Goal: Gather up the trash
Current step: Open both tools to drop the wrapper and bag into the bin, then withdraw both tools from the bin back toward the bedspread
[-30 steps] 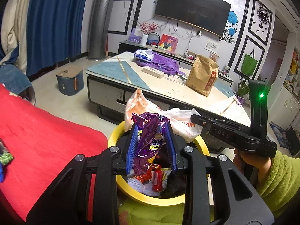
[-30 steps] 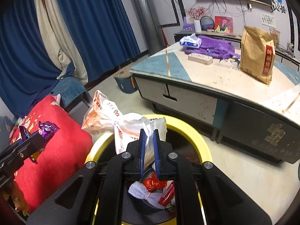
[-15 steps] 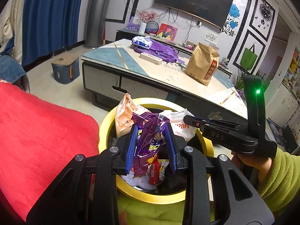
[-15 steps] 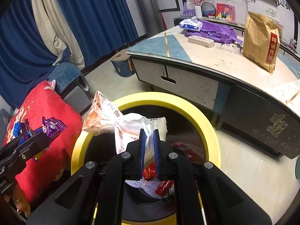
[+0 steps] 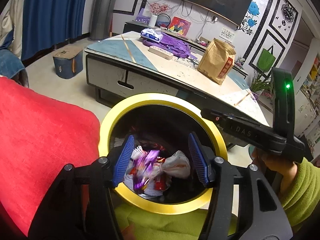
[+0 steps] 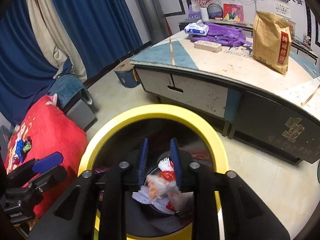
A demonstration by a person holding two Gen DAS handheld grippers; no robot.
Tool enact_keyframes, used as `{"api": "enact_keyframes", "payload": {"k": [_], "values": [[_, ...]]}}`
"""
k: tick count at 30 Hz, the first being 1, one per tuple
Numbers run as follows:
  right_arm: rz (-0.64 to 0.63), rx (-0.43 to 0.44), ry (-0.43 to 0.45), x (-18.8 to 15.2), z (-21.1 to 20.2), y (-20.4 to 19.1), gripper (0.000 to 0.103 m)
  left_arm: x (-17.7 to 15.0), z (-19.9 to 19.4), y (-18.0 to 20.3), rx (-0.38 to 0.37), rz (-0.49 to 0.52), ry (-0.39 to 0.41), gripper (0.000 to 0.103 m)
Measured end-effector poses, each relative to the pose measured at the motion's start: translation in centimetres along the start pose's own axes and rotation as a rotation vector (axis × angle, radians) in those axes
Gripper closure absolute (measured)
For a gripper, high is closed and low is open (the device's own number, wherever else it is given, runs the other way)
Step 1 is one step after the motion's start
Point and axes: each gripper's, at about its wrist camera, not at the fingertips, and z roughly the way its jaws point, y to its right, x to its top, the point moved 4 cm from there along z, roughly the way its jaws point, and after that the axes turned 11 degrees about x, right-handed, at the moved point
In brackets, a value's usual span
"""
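Yellow-rimmed round black bin [image 5: 128, 108] now holds the purple foil wrapper [image 5: 144, 170] and white plastic bag [image 5: 178, 167], dropped as both left gripper [image 5: 162, 160] and right gripper [image 6: 159, 160] jaws just opened, empty; next, withdraw toward litter on the red cushion [image 6: 50, 132] at left

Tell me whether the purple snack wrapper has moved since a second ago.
Yes. The purple snack wrapper has dropped from above the yellow bin rim into the bin; the left gripper jaws have just been opening, nothing between.

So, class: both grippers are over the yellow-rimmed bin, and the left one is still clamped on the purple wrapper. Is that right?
Not quite. In the left wrist view the left gripper has just opened, and the purple wrapper is loose in the yellow-rimmed bin. Both grippers are indeed over the bin.
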Motion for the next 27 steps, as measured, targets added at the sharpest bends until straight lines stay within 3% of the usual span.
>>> {"api": "enact_keyframes", "payload": {"k": [2, 8, 14, 27], "values": [[-0.003, -0.001, 0.015, 0.3, -0.4, -0.1, 0.067, 0.1, -0.4, -0.2, 0.007, -0.007, 0.007, 0.033], [-0.039, -0.003, 0.048, 0.8, -1.2, -1.0, 0.045, 0.4, -2.3, -1.3, 0.042, -0.055, 0.044, 0.011], [-0.121, -0.002, 0.111, 1.3, -2.8, -3.1, 0.031, 0.5, -4.2, -3.1, 0.133, -0.085, 0.080, 0.011], [-0.256, 0.067, 0.161, 1.4, -4.6, -8.6, 0.024, 0.0, -8.8, -6.6, 0.232, -0.133, 0.171, 0.011]]}}
